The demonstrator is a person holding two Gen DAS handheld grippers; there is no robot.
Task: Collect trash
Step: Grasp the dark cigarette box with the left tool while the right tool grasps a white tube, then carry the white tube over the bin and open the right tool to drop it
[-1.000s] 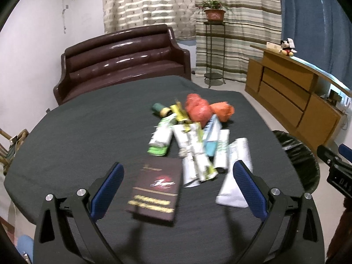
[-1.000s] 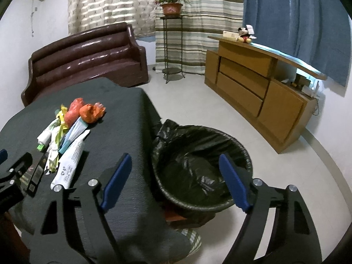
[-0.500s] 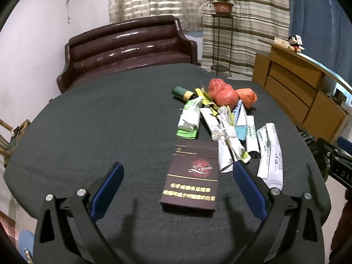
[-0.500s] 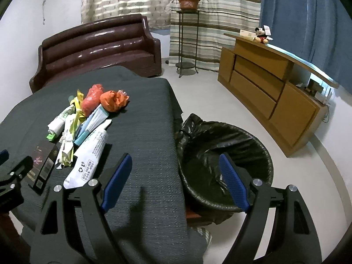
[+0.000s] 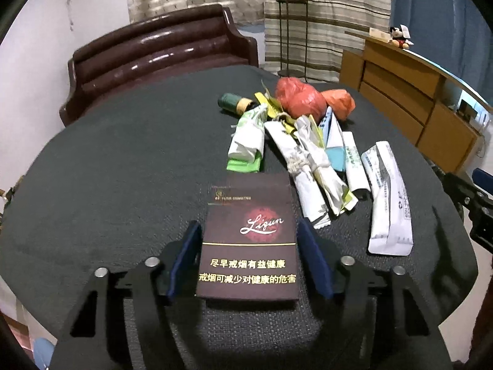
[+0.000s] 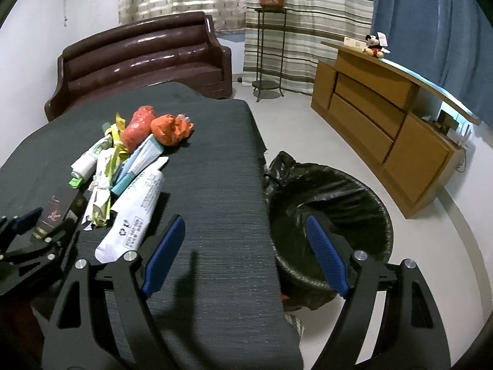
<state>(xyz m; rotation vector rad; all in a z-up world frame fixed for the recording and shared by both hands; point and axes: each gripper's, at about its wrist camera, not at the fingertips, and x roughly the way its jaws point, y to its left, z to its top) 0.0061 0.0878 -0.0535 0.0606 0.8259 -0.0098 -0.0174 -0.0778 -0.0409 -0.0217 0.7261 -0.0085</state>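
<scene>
A dark cigarette box [image 5: 246, 271] lies flat on the black-clothed table [image 5: 123, 160], nearest to me. My left gripper [image 5: 249, 228] straddles it, and its closing jaws have both blue pads against the box's long sides. Behind the box lies a pile of trash: white crumpled wrappers [image 5: 311, 166], a white tube pack [image 5: 389, 200], a red bag [image 5: 300, 98], an orange bag [image 5: 339, 103] and a green roll [image 5: 231, 103]. My right gripper [image 6: 245, 220] hangs open over the table's right edge with nothing between its fingers. From the right wrist view the left gripper [image 6: 40, 225] shows on the box [image 6: 60, 208].
A bin lined with a black bag [image 6: 329, 191] stands on the floor just off the table's right edge. A brown sofa [image 5: 160, 46] sits behind the table, a plant stand [image 6: 269, 46] by the curtains, and a wooden sideboard [image 6: 385, 117] along the right wall.
My left gripper came down and forward over the cigarette box, and its jaws went from wide apart to the box's sides. The right gripper swung left, from over the bin to the table edge.
</scene>
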